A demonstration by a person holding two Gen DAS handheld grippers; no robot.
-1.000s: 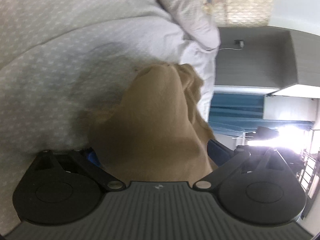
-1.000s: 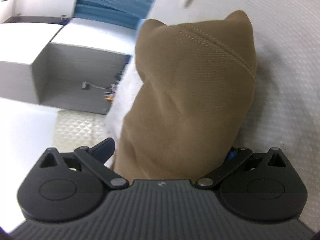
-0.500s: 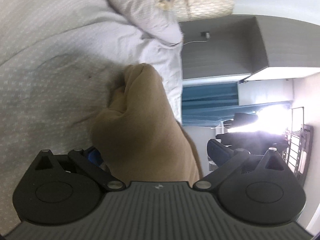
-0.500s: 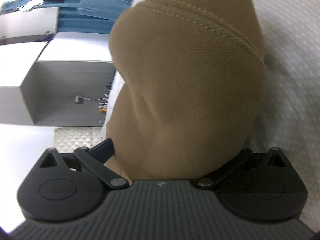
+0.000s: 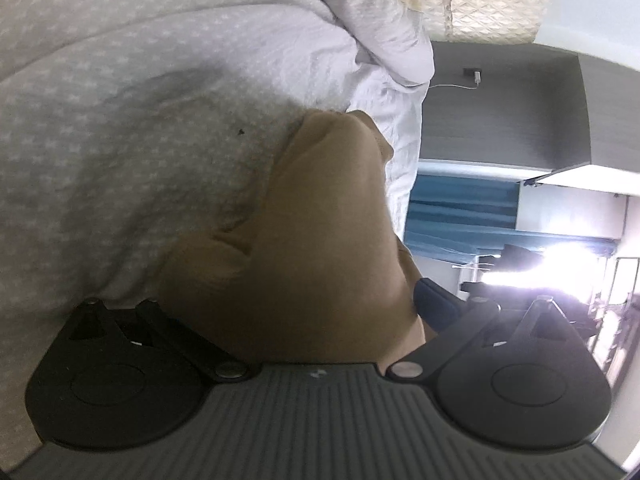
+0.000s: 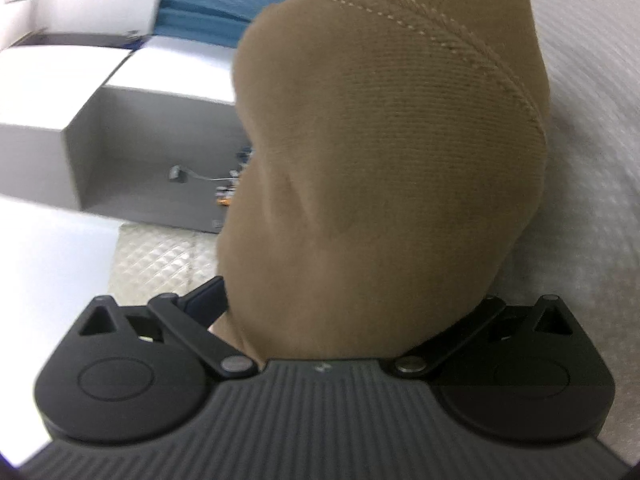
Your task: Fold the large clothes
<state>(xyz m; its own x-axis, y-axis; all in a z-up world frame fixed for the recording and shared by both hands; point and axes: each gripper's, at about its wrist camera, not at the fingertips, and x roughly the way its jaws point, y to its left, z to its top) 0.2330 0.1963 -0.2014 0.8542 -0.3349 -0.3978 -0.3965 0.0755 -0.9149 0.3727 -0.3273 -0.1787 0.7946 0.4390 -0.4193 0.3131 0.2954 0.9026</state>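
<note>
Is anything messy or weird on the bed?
A little. The brown garment is bunched up in both grippers, not flat. Behind it, the pale bedding lies in a crumpled heap at the bed's edge. There is also a tiny dark speck on the patterned sheet. Nothing looks torn or spilled.

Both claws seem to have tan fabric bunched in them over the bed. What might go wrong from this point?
1. The tan garment bulges thickly out of the left claw and the right claw; a bunched grip may catch extra layers and skew the fold.
2. The patterned bedding lies right against the fabric, so it might get dragged along.
3. Cloth fills both views, hiding the edges.
</note>
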